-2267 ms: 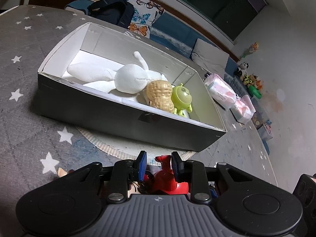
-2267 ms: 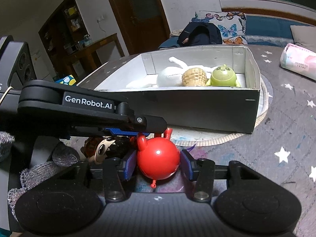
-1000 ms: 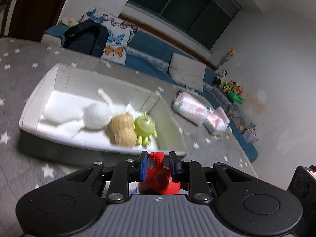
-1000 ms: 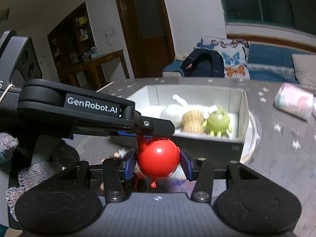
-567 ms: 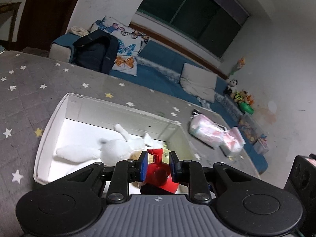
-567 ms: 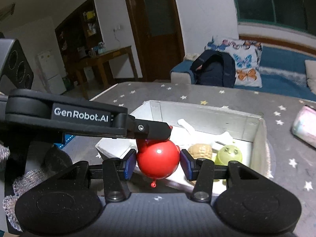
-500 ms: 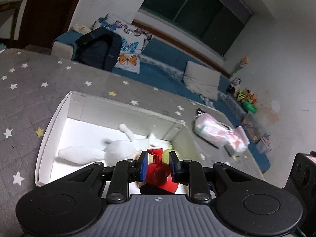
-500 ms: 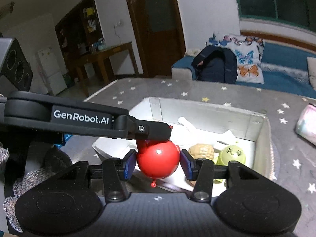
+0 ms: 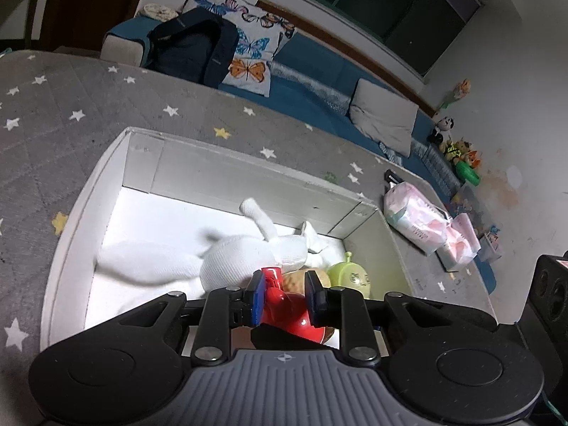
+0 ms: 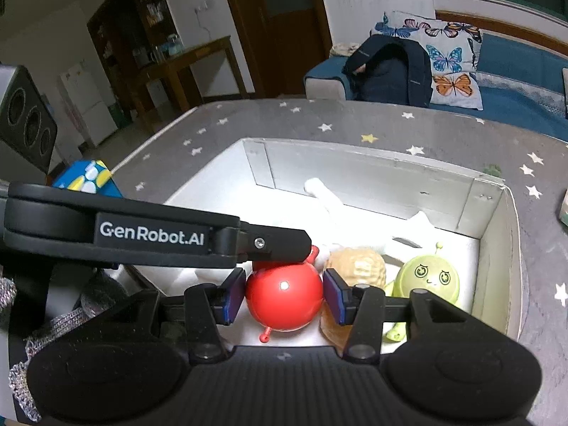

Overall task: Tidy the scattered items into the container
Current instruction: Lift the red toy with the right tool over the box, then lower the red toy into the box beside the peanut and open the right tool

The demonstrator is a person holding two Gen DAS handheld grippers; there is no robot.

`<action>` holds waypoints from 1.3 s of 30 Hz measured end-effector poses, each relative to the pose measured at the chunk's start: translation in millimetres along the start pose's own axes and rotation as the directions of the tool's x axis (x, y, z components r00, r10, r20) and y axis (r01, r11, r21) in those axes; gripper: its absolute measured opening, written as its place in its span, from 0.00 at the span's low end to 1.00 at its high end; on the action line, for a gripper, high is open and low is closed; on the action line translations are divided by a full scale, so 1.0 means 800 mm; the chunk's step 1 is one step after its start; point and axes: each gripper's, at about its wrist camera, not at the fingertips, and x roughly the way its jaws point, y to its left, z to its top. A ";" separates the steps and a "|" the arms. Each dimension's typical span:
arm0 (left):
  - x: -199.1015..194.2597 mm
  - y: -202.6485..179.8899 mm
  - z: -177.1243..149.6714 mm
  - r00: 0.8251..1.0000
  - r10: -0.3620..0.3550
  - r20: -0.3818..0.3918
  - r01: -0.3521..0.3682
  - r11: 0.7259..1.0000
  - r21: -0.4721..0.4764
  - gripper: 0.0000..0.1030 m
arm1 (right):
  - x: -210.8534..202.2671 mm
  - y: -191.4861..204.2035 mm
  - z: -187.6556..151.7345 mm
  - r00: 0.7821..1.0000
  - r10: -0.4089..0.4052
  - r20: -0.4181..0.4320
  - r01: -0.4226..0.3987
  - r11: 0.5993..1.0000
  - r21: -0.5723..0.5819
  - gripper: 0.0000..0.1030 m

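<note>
The red round toy (image 10: 284,305) hangs just above the floor of the white-lined box (image 10: 372,152), in front of the peanut toy (image 10: 358,266). My right gripper (image 10: 284,296) is shut on its round body, both blue pads against its sides. My left gripper (image 9: 285,296) has the toy's red horn (image 9: 271,277) between its jaws. These jaws are opening, and a gap shows beside the right pad. In the box (image 9: 248,158) lie a white plush rabbit (image 9: 234,259), the peanut (image 9: 294,278) and a green alien toy (image 9: 349,278). The left gripper's black body (image 10: 152,234) crosses the right wrist view.
The box stands on a grey star-patterned mat (image 9: 53,113). Pink tissue packs (image 9: 415,216) lie to its right. A blue sofa with a dark backpack (image 9: 191,49) and a butterfly cushion (image 9: 252,67) is behind. A blue block (image 10: 85,177) sits at the left edge.
Both grippers have carried the red toy forward and down over the box, which now fills the views. The left jaws have parted a little from the toy's horn.
</note>
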 end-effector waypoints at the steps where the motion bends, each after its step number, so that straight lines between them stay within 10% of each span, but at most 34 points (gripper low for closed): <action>1: 0.003 0.002 0.000 1.000 -0.001 -0.007 0.001 1.000 0.000 0.25 | 0.003 0.000 0.000 1.000 -0.006 -0.007 0.006 1.000 -0.006 0.47; 39: -0.007 0.006 -0.009 0.999 0.047 0.027 -0.047 0.999 0.018 0.26 | 0.006 0.020 -0.004 0.995 -0.093 -0.018 0.091 0.992 -0.090 0.47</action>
